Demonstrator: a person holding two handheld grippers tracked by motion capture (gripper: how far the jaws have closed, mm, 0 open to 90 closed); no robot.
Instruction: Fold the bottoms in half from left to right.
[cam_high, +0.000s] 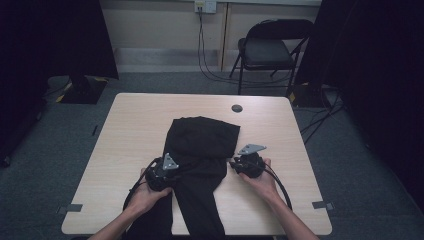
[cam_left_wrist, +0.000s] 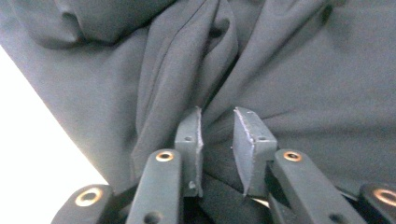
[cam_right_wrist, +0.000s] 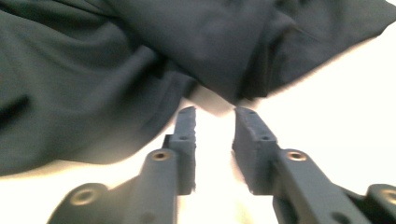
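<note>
**Two tools at the edges of a dark garment**

A dark garment lay on the pale surface, stretched from its middle towards the person's edge, and both tools were right up against it. The left tool sat at the garment's left side, held in the person's left hand. In the left gripper view, its jaws stood a little apart with a raised fold of the cloth running straight into the gap; the fingertips flanked that fold, and cloth lay beneath and ahead of them. The pads did not visibly press the fabric, so the left tool read as released, with the fold between the jaws. A bright wedge of bare surface showed off to the left of that tool.

Over at the other side, the right tool rested in the right hand, just beside the garment's right edge. From the right gripper view, its jaws were parted too, with nothing between them except bright surface. The cloth's edge hung just ahead of the fingertips, a folded corner pointing down at the gap, close but not gripped. The right tool was released as well.

Beyond the surface stood a folding chair.
</note>
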